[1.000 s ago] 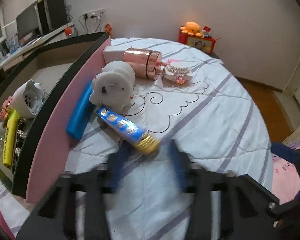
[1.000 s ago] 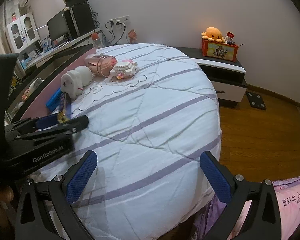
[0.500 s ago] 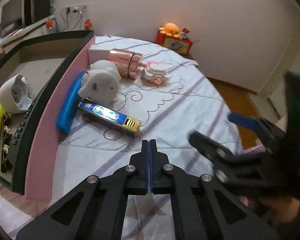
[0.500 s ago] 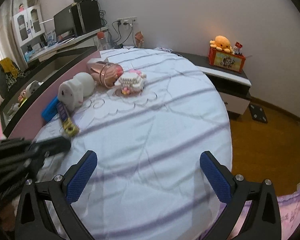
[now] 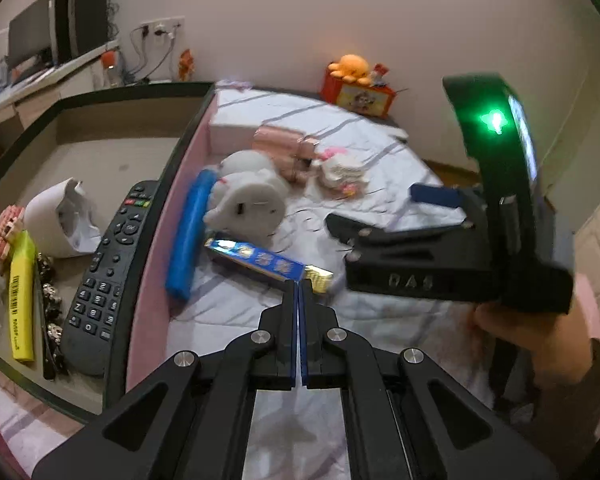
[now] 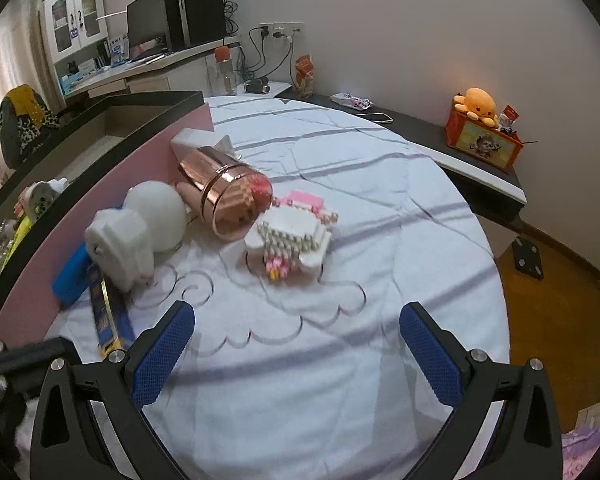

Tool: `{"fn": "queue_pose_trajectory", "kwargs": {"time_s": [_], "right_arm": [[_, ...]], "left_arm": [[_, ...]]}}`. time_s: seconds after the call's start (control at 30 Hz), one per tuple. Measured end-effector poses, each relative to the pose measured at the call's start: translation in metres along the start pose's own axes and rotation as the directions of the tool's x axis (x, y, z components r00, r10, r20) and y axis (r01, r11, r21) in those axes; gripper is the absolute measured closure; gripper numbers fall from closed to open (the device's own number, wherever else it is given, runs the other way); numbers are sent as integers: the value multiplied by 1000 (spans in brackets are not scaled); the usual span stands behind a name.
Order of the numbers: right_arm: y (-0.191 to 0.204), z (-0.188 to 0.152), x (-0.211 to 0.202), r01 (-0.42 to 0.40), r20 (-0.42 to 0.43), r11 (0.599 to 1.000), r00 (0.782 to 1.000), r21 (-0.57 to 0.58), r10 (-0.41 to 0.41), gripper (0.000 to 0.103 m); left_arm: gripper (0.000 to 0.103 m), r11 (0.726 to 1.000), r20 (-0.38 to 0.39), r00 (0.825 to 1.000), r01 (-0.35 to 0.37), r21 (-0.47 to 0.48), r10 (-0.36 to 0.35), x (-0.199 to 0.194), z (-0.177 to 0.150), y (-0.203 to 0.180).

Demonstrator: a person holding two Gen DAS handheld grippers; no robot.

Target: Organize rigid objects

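Left gripper [image 5: 299, 300] pressed together and empty above the striped white bedspread [image 6: 340, 360], right gripper [image 6: 296, 344] spread wide, white-and-pink brick figure [image 6: 290, 236] at twelve o'clock ahead, shiny rose-gold cylinder [image 6: 224, 192] at eleven, flat blue-and-gold box [image 5: 260, 262] just beyond the left tips.

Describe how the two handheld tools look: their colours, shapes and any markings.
Both are black angular frames with silver bolts. The right tool has wide blue textured pads; seen from the left view, its body bears raised letters and a green light. The left tool has thin blue pads.
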State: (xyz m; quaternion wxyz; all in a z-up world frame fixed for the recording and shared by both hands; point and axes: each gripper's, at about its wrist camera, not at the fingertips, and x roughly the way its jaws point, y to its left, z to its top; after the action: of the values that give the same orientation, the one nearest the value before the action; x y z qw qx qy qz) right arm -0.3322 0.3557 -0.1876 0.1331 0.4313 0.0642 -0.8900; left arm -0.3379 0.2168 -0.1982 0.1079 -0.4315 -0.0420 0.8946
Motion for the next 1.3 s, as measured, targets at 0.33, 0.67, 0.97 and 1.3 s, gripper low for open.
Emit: {"fn": "queue_pose_trajectory", "kwargs": {"time_s": [0.33,0.67,0.97,1.3], "right_arm": [[-8,17,19,-13,-5,1000,1000,21,13,50],[-20,-12,-10,-31,13,999,999,38,31,69],[-23,-27,-21,-55,25,997,998,57,54,69],[-7,-39,-32,-74,19,997,997,16,73,69]], "left_arm": [[55,999,-11,1000,17,-41,-17,11,2,6],[36,990,-26,998,-52,-135,49,31,7,1],[64,984,1,989,-149,-92,150,40,7,2],[88,990,-26,989,-144,-7,144,18,-19,1]]}}
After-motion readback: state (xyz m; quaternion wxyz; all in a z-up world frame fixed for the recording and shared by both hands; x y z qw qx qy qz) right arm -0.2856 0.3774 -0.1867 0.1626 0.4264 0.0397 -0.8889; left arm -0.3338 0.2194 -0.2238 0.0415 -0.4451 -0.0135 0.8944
